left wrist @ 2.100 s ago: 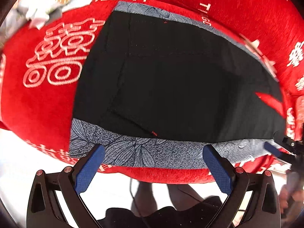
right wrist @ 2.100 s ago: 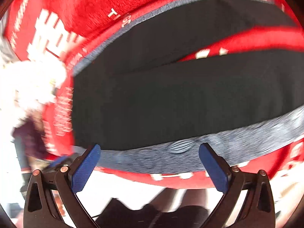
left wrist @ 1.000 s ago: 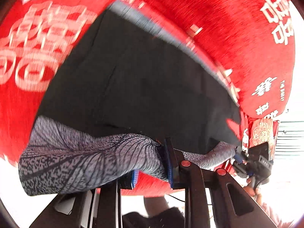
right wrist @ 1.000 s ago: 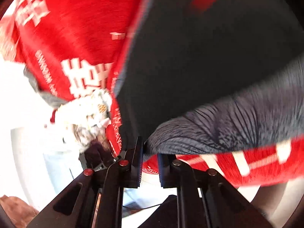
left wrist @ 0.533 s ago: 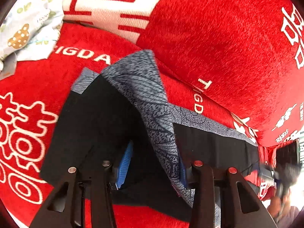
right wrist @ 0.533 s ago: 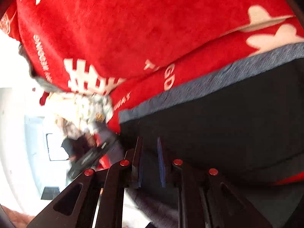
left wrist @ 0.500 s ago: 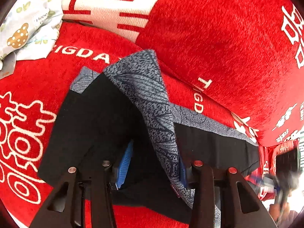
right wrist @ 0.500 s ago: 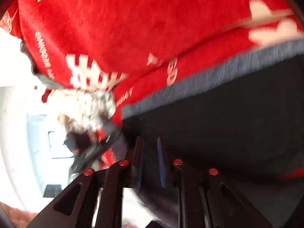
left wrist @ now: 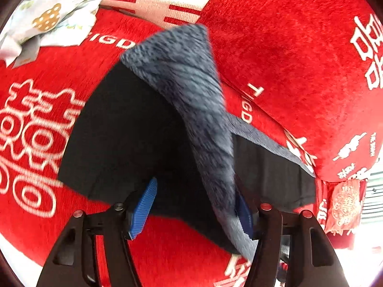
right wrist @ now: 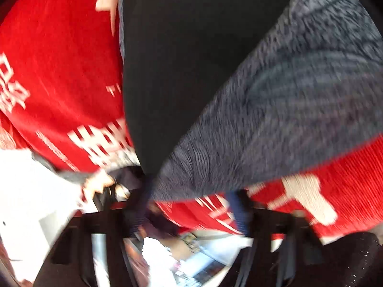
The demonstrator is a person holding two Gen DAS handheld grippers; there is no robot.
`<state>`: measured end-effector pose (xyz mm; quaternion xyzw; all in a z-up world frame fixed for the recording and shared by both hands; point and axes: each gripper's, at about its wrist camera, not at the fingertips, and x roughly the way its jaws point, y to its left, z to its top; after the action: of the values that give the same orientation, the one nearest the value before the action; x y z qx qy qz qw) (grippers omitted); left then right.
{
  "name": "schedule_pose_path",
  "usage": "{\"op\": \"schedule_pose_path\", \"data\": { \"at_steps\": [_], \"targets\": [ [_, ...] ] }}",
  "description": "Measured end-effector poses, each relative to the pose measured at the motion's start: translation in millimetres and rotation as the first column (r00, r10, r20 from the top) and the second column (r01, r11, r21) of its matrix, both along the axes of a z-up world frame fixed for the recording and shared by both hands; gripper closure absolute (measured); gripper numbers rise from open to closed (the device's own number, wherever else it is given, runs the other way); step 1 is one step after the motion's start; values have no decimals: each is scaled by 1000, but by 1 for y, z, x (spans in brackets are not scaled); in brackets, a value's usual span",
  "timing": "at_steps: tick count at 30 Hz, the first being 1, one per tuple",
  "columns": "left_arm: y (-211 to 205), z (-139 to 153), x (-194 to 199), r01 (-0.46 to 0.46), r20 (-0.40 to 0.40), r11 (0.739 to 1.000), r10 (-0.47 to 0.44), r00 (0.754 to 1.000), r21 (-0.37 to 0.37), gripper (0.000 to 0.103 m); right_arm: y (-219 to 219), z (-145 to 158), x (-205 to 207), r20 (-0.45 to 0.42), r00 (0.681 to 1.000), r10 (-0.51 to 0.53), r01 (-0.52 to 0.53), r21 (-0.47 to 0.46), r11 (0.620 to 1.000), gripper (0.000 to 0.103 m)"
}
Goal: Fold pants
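**A:** So, where are the black cloth pants (left wrist: 124, 129) right now?

**B:** They lie on the fuzzy red sofa cover with white letters (left wrist: 287, 47). Your left camera shows them best. The grey patterned band (left wrist: 191, 76) on their edge is lifted and folded back over the black part.

**A:** What is my left claw (left wrist: 195, 191) doing?

**B:** Its blue jaws stand apart and have just been opening. The grey band hangs down between them and leans on the right-side pad. The other pad is clear of it, so nothing is pinched.

**A:** And my right claw (right wrist: 190, 198)?

**B:** That picture is very blurry. Its jaws have just been closing, but you can see a gap with red cover showing through. The tip of the grey band sits just above one finger, not squeezed between the two.

**A:** Does one camera see more?

**B:** Yes. Only your left one shows the white cloth with gold shapes (left wrist: 47, 12) in the far corner, and a little red pouch (left wrist: 344, 203).
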<state>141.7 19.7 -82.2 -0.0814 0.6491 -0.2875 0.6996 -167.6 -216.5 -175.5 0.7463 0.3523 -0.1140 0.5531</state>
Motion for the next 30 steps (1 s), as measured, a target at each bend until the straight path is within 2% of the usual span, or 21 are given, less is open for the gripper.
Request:
{"op": "schedule_pose_path", "data": {
  "at_steps": [1,4,8,11,12,14,15,16,17,18,19,23,26,30],
  "targets": [
    [4,2,-5,1,-10,1000,-1,1000,0,39,-3,1,4,-10,1000,7,-7,-7,1000,92],
    [14,1,-14,-15,-42,1000,15,999,5,39,-13,23,25,-51,993,103,-108,-122,987,92],
    [19,1,-15,-91,-95,996,89,991,-15,39,-28,56,44,-59,977,204,-213,-232,949,92],
    [10,9,-18,-103,-52,994,104,993,28,39,-31,60,56,-88,959,269,-283,-251,926,92],
    [5,11,-19,-100,-27,993,102,994,63,38,-30,58,56,-91,957,275,-290,-244,925,91],
    [-4,8,-19,-103,8,986,103,995,128,27,-29,48,51,-102,958,268,-283,-203,937,84],
    [-11,3,-18,-110,26,980,107,994,167,27,-28,43,49,-113,960,258,-276,-187,943,82],
    [-16,-3,-17,-104,19,978,102,995,183,29,-30,36,44,-119,963,243,-261,-172,950,82],
    [-22,-8,-16,-97,5,980,98,995,176,41,-31,30,43,-120,966,230,-248,-166,954,84],
    [-28,-14,-14,-87,-15,985,90,996,147,59,-31,27,42,-131,965,227,-247,-170,954,88],
    [-31,-16,-14,-82,-26,989,86,996,127,65,-33,26,44,-159,960,231,-259,-190,947,93],
    [-37,-2,-6,-99,38,991,96,995,94,66,-43,65,70,-166,942,292,-332,-344,878,93],
    [-34,3,14,-153,43,986,150,988,60,66,-67,96,103,-135,927,350,-373,-437,819,94],
    [-35,-1,45,-230,100,971,222,970,72,66,-101,113,159,-134,907,399,-406,-528,746,94]
  ]
}}
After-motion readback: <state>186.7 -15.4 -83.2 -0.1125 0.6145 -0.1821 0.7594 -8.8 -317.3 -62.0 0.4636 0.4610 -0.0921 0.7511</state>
